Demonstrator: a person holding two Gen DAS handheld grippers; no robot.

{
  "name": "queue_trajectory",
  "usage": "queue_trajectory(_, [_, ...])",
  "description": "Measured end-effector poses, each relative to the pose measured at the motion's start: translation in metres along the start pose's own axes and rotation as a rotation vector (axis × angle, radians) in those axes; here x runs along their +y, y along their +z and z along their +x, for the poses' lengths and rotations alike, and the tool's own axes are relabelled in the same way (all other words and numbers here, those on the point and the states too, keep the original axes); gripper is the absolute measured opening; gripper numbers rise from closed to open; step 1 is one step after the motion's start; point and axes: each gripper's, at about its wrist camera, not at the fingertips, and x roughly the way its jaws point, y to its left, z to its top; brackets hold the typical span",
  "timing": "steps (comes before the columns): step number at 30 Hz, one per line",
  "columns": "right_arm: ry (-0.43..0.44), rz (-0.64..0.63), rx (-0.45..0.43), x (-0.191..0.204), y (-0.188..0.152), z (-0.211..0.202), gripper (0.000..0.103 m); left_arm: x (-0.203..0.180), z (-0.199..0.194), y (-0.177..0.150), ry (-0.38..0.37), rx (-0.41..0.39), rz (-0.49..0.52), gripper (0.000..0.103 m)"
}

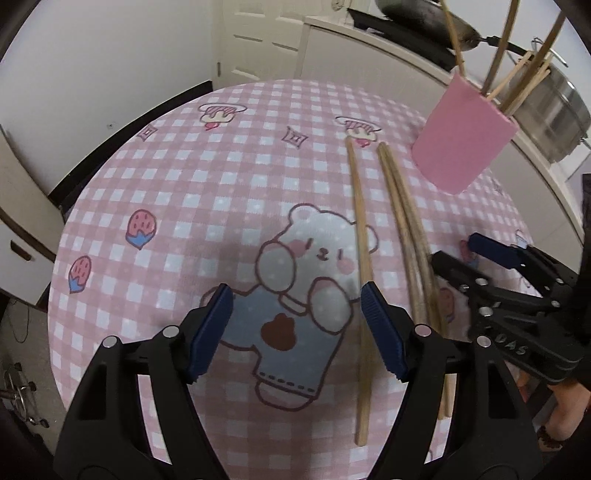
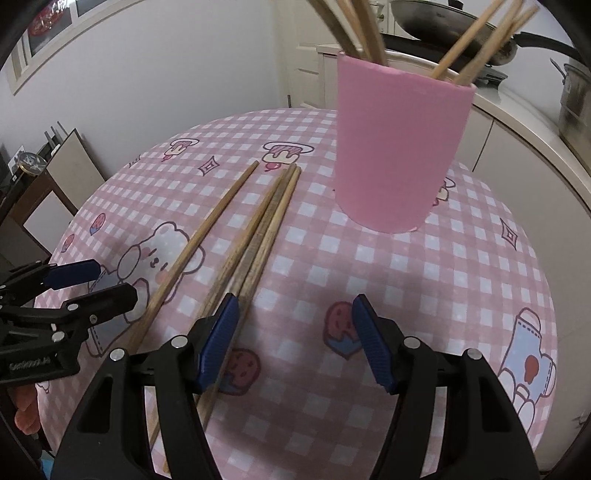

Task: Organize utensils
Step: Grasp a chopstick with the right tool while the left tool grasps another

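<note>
A pink cup (image 1: 463, 142) (image 2: 397, 147) stands on the round table with several wooden chopsticks upright in it. More wooden chopsticks lie flat on the cloth: one alone (image 1: 360, 258) (image 2: 201, 236) and a bundle beside it (image 1: 410, 236) (image 2: 262, 229). My left gripper (image 1: 297, 299) is open and empty, hovering over the bear print, its right finger over the lone chopstick. My right gripper (image 2: 291, 304) is open and empty, its left finger over the near end of the bundle. Each gripper shows in the other's view, the right one (image 1: 458, 249) and the left one (image 2: 107, 277).
The table has a pink checked cloth (image 1: 184, 177) (image 2: 461, 266) with cartoon prints. Behind it runs a white counter (image 1: 369, 40) with a pan (image 2: 443, 22) and a steel pot (image 1: 554, 110). A white door (image 1: 258, 37) and furniture (image 2: 55, 177) stand at the left.
</note>
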Motion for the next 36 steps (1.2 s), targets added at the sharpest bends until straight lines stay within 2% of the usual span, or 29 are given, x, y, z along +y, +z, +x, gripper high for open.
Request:
queue_trajectory(4, [-0.016, -0.014, 0.009, 0.005, 0.0, 0.002, 0.061, -0.008, 0.0, 0.001, -0.02, -0.001, 0.023, 0.071])
queue_trajectory(7, [-0.031, -0.018, 0.025, 0.001, -0.002, 0.003, 0.061, -0.015, 0.009, -0.001, 0.013, 0.024, 0.057, 0.071])
queue_trajectory(11, [-0.028, -0.036, 0.045, 0.003, -0.002, 0.005, 0.061, -0.02, 0.016, 0.001, 0.059, 0.012, 0.087, 0.071])
queue_trajectory(15, [-0.065, -0.057, 0.056, 0.005, -0.001, 0.008, 0.058, -0.024, 0.022, 0.005, 0.112, 0.009, 0.107, 0.071])
queue_trajectory(16, [-0.064, -0.057, 0.052, 0.005, 0.0, 0.009, 0.056, -0.024, 0.024, 0.008, 0.114, 0.007, 0.101, 0.071])
queue_trajectory(18, [-0.072, -0.063, 0.035, 0.005, 0.003, 0.01, 0.037, -0.026, 0.025, 0.01, 0.121, -0.001, 0.102, 0.069])
queue_trajectory(19, [-0.072, -0.067, 0.034, 0.005, 0.003, 0.009, 0.03, -0.028, 0.024, 0.011, 0.117, -0.01, 0.112, 0.058])
queue_trajectory(20, [-0.069, -0.073, 0.035, 0.006, 0.003, 0.008, 0.015, -0.029, 0.024, 0.01, 0.112, -0.014, 0.121, 0.038])
queue_trajectory(21, [-0.068, -0.086, 0.038, 0.007, 0.001, 0.007, 0.008, -0.03, 0.022, 0.01, 0.108, -0.015, 0.132, 0.031])
queue_trajectory(23, [-0.061, -0.096, 0.043, 0.004, -0.004, 0.006, 0.006, -0.029, 0.02, 0.007, 0.109, -0.011, 0.136, 0.02])
queue_trajectory(28, [-0.018, -0.09, 0.068, -0.004, -0.022, -0.005, 0.005, -0.021, 0.008, -0.009, 0.109, 0.006, 0.136, 0.008])
queue_trajectory(36, [0.04, -0.11, 0.142, -0.015, -0.05, -0.028, 0.005, -0.016, -0.012, -0.035, 0.106, 0.044, 0.163, 0.008])
